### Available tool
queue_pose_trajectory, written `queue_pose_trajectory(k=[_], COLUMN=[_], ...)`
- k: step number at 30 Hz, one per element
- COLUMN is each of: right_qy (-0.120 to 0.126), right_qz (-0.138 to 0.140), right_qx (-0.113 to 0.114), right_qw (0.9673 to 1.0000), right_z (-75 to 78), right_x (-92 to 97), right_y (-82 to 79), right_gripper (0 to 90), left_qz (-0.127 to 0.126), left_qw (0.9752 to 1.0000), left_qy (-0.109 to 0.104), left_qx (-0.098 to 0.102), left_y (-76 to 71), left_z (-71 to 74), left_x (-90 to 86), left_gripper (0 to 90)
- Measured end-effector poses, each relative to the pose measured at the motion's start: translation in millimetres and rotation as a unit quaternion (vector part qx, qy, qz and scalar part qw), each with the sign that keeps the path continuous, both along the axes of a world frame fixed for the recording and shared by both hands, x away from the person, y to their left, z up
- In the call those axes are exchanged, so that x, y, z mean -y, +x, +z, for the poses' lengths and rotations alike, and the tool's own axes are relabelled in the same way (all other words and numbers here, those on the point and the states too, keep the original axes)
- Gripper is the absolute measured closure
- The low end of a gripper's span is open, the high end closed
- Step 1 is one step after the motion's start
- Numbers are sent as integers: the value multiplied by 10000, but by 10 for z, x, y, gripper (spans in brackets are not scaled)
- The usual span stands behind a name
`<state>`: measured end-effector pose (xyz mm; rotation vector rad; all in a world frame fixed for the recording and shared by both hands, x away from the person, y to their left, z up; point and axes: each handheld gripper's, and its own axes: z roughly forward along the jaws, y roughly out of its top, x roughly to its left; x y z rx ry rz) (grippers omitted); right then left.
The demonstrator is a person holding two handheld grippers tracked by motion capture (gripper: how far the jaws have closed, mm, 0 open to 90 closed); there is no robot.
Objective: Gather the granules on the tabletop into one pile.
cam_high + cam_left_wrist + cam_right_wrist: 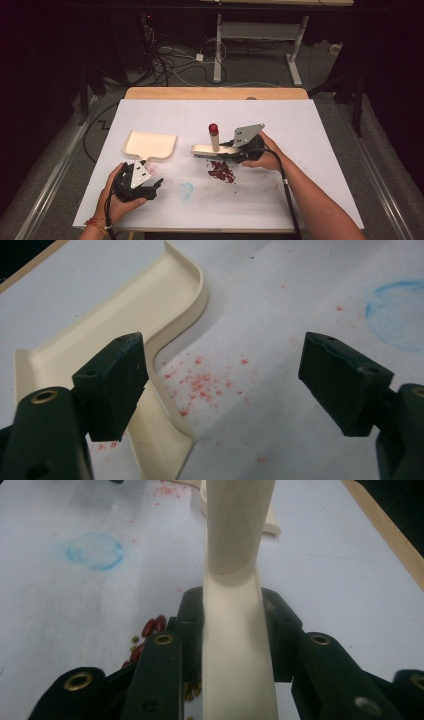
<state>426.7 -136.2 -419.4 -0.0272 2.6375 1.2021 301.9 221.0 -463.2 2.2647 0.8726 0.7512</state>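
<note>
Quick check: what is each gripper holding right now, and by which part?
The right gripper is shut on the cream brush, fingers on its handle. The left gripper is open beside the dustpan, holding nothing.

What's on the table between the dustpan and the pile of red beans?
In the high view, the cream brush sits between the dustpan and the pile of red beans, clamped in the right gripper.
</note>
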Motion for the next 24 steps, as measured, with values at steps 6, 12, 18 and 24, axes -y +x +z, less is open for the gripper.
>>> queue_pose_trajectory(k=[6, 12, 18, 24], right_qy=[-35, 214, 405, 957], right_qz=[169, -85, -378, -1376], right_qx=[1, 102, 244, -297], right_qw=[9999, 9997, 9982, 9854], right_z=[62, 122, 195, 333], right_x=[198, 351, 222, -281], right_y=[-29, -46, -72, -377], right_gripper=[676, 676, 676, 676], left_qz=[-13, -1, 15, 89], left_qw=[10000, 10000, 10000, 9999], left_qy=[32, 32, 36, -5], left_qx=[-16, -17, -8, 99], left_y=[2, 9, 22, 16], left_z=[-4, -5, -2, 24], left_x=[4, 8, 12, -47], left_gripper=[189, 189, 189, 189])
